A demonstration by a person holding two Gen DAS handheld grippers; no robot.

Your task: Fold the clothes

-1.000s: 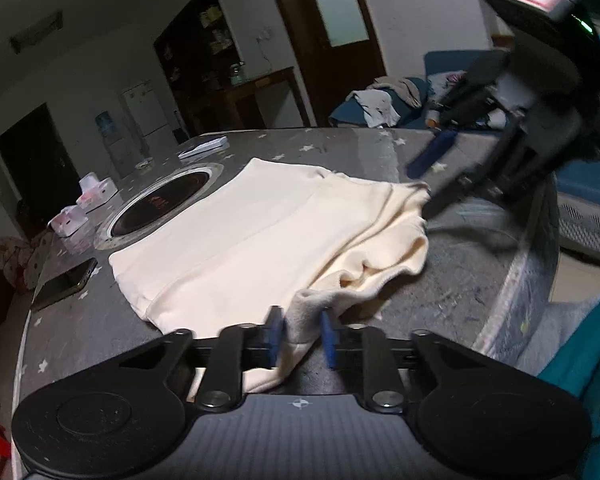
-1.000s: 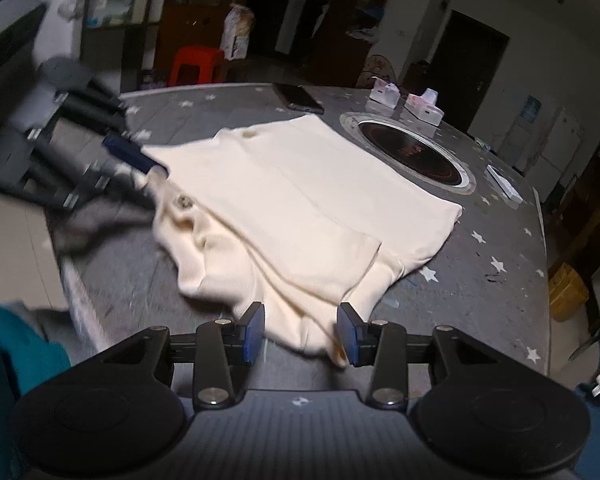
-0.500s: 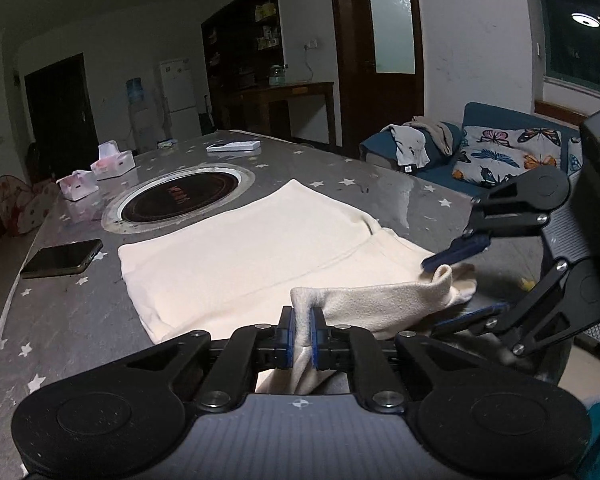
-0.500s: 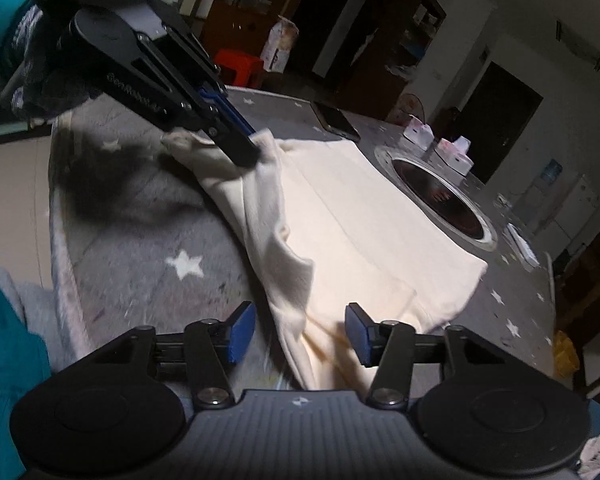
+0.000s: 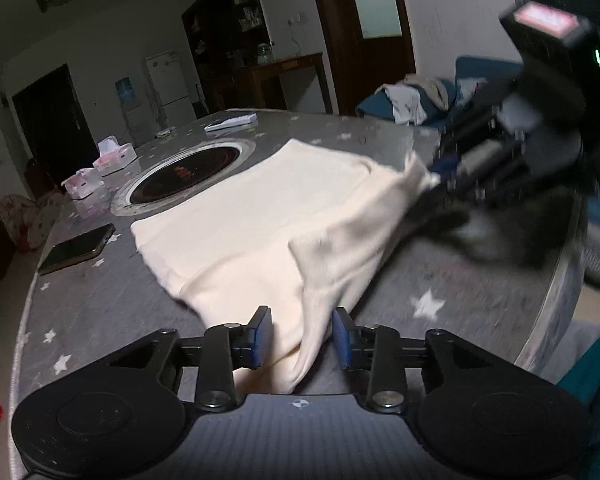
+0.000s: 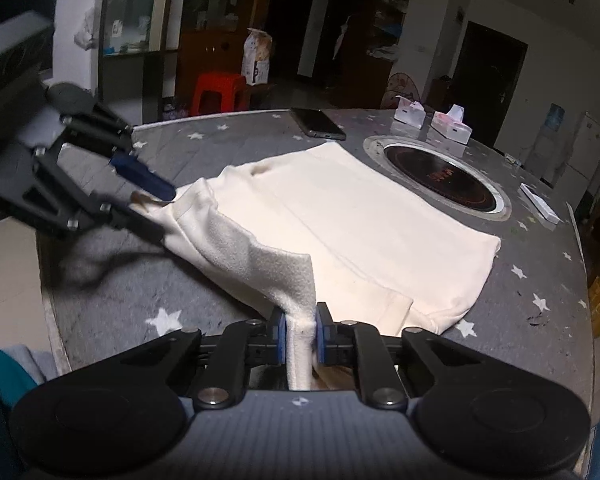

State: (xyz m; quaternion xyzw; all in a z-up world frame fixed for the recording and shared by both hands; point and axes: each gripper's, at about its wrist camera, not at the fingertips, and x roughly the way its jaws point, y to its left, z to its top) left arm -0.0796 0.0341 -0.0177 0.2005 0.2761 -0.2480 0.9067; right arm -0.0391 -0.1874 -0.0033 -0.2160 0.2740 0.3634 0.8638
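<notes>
Now right gripper [image 6: 301, 336] pinches cream garment [image 6: 364, 220]; left gripper [image 5: 302, 336] gapes.

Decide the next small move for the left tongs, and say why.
Probably close the left tongs on the cream garment. Their jaws stand apart with a fold of fabric lying between them, while the right tongs are clamped on a raised edge. Both ends likely need holding before the fold can be carried over.
</notes>
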